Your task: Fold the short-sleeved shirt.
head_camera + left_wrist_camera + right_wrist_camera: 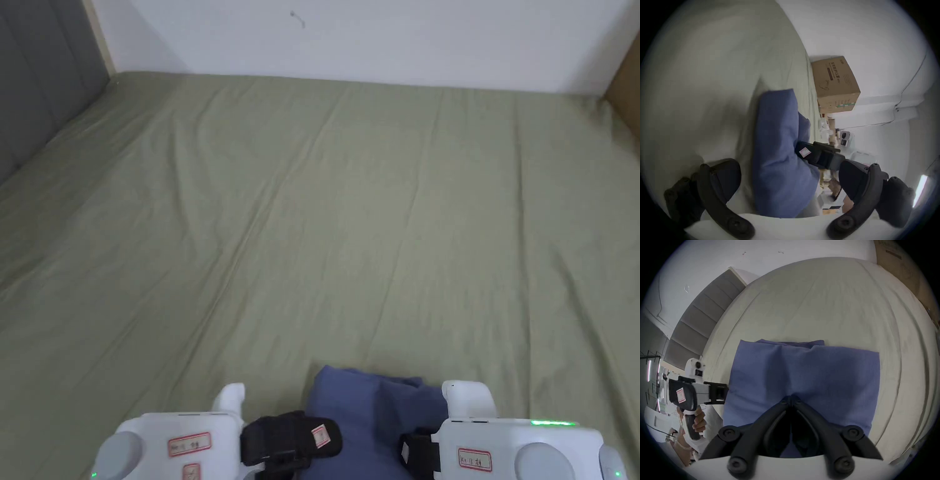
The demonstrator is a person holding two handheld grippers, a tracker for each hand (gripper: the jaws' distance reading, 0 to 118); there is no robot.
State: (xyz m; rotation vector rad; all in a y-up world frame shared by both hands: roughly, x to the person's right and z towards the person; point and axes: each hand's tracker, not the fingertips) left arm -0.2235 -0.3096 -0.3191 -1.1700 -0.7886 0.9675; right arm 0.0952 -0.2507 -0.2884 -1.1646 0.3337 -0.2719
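Observation:
The blue shirt [375, 406] lies folded into a compact rectangle on the green bed sheet [350, 219], close to the bed's near edge. In the right gripper view my right gripper [790, 398] has its jaws closed together on the near edge of the shirt [818, 369], and creases run out from the pinch. My left gripper [787, 170] stands open with its jaws wide apart, at the left side of the shirt [776, 129]. In the head view the left gripper [325, 437] and the right gripper [406, 453] flank the shirt at the bottom.
A grey padded headboard [37, 81] runs along the left of the bed and a white wall [375, 37] along its far side. A cardboard box [834, 84] stands off the bed's right edge. The sheet stretches wide beyond the shirt.

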